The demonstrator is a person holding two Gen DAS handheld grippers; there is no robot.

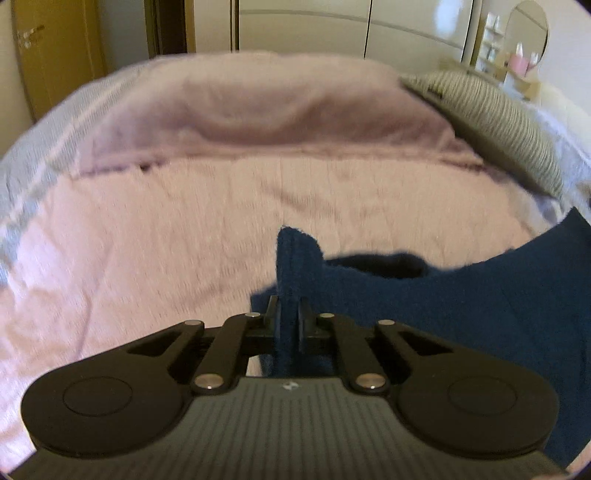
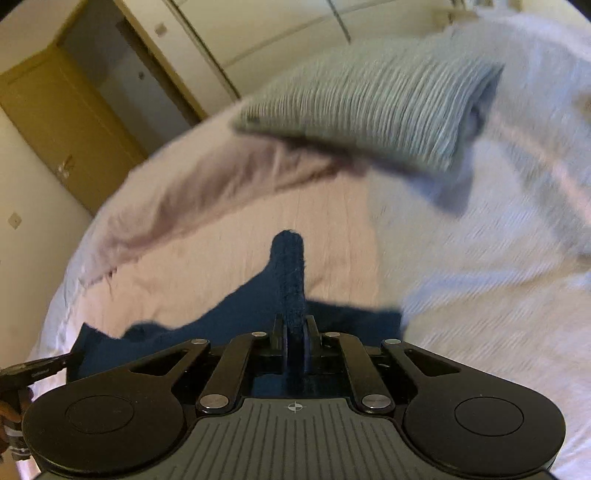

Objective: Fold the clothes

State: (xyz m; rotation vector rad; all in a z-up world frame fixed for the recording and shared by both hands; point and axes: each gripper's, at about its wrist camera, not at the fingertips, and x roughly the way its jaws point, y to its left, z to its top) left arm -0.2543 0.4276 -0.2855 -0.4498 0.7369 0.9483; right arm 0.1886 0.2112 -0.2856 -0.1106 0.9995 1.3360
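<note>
Pinching a fold of the blue garment [image 1: 424,295] between closed jaws, the left gripper [image 1: 290,317] tilts down over a pink bedspread [image 1: 147,240], the cloth running away to its right as a slack sheet toward the other hand. The right gripper [image 2: 295,339] has the same garment [image 2: 221,325] clamped tight, a nub of fabric poking up past its fingers, the rest trailing off to its left, where a sliver of the other tool shows at the picture's edge. The garment's long edge thus spans the two hands, sagging in the middle, each hand holding one end and neither clearly nearer the bed. Both grippers point forward and down, the right view rolled a little. The coming fold looks to depend on carrying that held edge forward over the part lying on the spread. Beyond the garment, a rumpled pink blanket [image 1: 258,110] crosses the bed. A striped pillow [image 2: 369,107] lies farther off, with wardrobe doors [image 1: 303,26] behind.
</note>
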